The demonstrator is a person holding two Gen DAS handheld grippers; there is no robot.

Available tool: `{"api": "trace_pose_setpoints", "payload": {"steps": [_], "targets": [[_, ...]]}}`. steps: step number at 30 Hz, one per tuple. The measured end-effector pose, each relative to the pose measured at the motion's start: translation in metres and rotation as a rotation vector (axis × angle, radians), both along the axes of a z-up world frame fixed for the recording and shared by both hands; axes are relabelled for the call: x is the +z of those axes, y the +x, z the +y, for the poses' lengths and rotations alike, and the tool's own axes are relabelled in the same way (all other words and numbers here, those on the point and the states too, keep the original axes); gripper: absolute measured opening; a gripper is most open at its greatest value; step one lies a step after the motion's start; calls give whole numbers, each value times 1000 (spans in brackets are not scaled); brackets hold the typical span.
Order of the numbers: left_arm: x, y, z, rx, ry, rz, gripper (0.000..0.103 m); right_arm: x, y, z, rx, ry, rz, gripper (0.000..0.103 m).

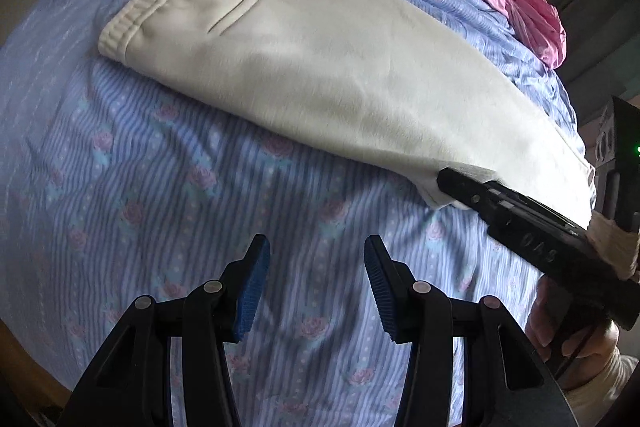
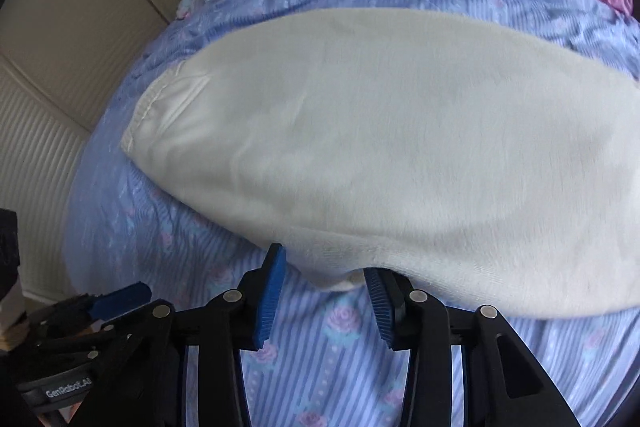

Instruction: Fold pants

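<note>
Cream pants lying flat on the bed's blue striped sheet, already doubled leg on leg, long axis running from the waistband at far left down to the leg ends at near right.

Starting at the left: waistband with its ribbed elastic and a slit pocket just beside it, well apart from both claws. Left claw hovering over bare sheet, released, blue pads parted with nothing between them, only floral fabric showing in the gap. Pants up and away from it, nearest edge ahead and to its right.

Moving right: right claw at the hem corner, pointing steeply down. Cuff edge sitting in the gap between the two blue pads; pads not seen pressing on the cloth, so open around it rather than gripping. In the left wrist view, same claw seen as a dark bar reaching in from the right, its tip on the hem corner, a hand beneath it.

Farther back and to the right, crumpled pink bedding, clear of the work.

Likely next: clench on the hem, then carry it along the long axis toward the waistband. Right claw plainly the nearer one; left needing to shift up to the near edge to share the lift.
</note>
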State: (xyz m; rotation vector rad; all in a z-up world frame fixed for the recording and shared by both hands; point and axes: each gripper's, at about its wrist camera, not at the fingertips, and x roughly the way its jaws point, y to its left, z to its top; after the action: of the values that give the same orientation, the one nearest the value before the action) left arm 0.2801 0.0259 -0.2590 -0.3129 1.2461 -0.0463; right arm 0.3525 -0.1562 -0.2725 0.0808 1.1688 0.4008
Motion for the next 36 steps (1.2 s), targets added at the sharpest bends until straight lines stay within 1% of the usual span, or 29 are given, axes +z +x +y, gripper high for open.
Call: {"api": "trace_pose_setpoints", "payload": {"steps": [6, 10, 11, 12, 13, 14, 16, 18, 20, 24, 28, 29, 31, 32, 34, 35, 36], "targets": [[1, 6, -10, -26, 17, 0, 48, -21, -1, 12, 86, -47, 31, 43], [-3, 7, -15, -34, 30, 16, 48, -29, -1, 21, 120, -102, 13, 42], [-3, 7, -15, -32, 33, 20, 48, -29, -1, 21, 120, -108, 9, 29], [-3, 7, -14, -27, 35, 23, 48, -29, -1, 20, 123, -101, 15, 21], [-3, 7, -14, -24, 35, 24, 48, -27, -2, 19, 118, -96, 22, 18], [-2, 6, -13, -19, 33, 24, 48, -24, -3, 16, 108, -86, 20, 15], [2, 4, -9, -8, 36, 19, 48, -13, -9, 14, 101, -61, 12, 14], [6, 3, -5, 3, 47, 16, 48, -2, -17, 15, 117, -66, -8, 14], [9, 4, -2, 15, 60, 15, 48, 2, -22, 17, 136, -68, -1, 13], [10, 9, -3, 12, 68, 11, 48, -16, -23, 15, 136, -58, 72, 10], [11, 16, -12, -17, 95, 12, 48, -30, -22, 15, 108, -45, 112, 9], [11, 16, -14, -19, 93, 13, 48, -32, -22, 14, 102, -40, 123, 6], [11, 17, -16, -18, 84, 18, 48, -42, -25, 12, 106, 3, 192, 2], [11, 17, -17, -18, 87, 23, 48, -47, -29, 12, 110, 10, 221, 2], [13, 16, -17, -7, 89, 29, 48, -45, -40, 11, 125, 19, 226, 2], [14, 17, -16, -1, 81, 31, 48, -41, -45, 10, 118, 16, 229, 3], [15, 16, -15, 7, 72, 36, 48, -33, -53, 6, 110, 35, 225, 3]]}}
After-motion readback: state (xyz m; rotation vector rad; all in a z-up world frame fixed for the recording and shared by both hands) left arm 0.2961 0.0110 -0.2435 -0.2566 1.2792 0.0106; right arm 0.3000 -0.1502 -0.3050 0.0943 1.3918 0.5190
